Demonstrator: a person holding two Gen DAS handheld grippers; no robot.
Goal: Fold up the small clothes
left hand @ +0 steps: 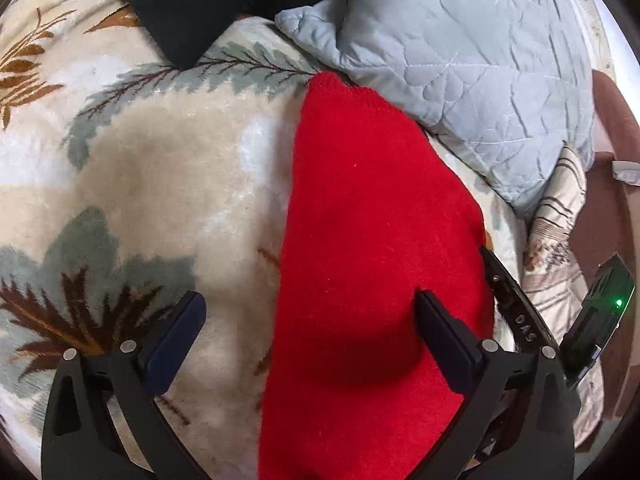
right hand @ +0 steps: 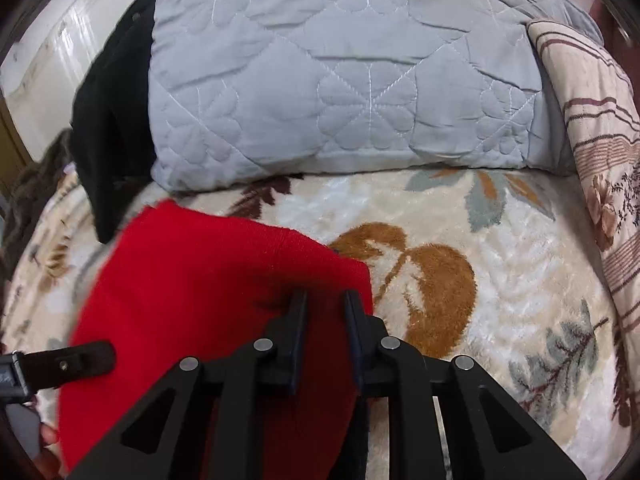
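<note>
The left hand-held gripper (left hand: 312, 312) is seen spread wide, nothing held between its two fingers; one finger hangs over the patterned blanket (left hand: 160, 184) and the other over the red knitted garment (left hand: 372, 216). The right hand-held gripper (right hand: 325, 300) is seen with its fingers drawn close together, a narrow gap left between them, at the right edge of the red knitted garment (right hand: 208, 280); red fabric is seen between and beneath the fingers, but whether it is actually pinched cannot be told. The garment is laid flat on the cream blanket with its leaf pattern in brown and grey-green, spread as a long red shape. Its far end is found just beside a pale blue quilted pillow (right hand: 344, 68), which rests on the blanket behind it. A black cloth (right hand: 112, 132) is seen next to the pillow, partly tucked under its edge. A striped floral fabric (right hand: 600, 152) is draped along the blanket's side, beside the pillow
</note>
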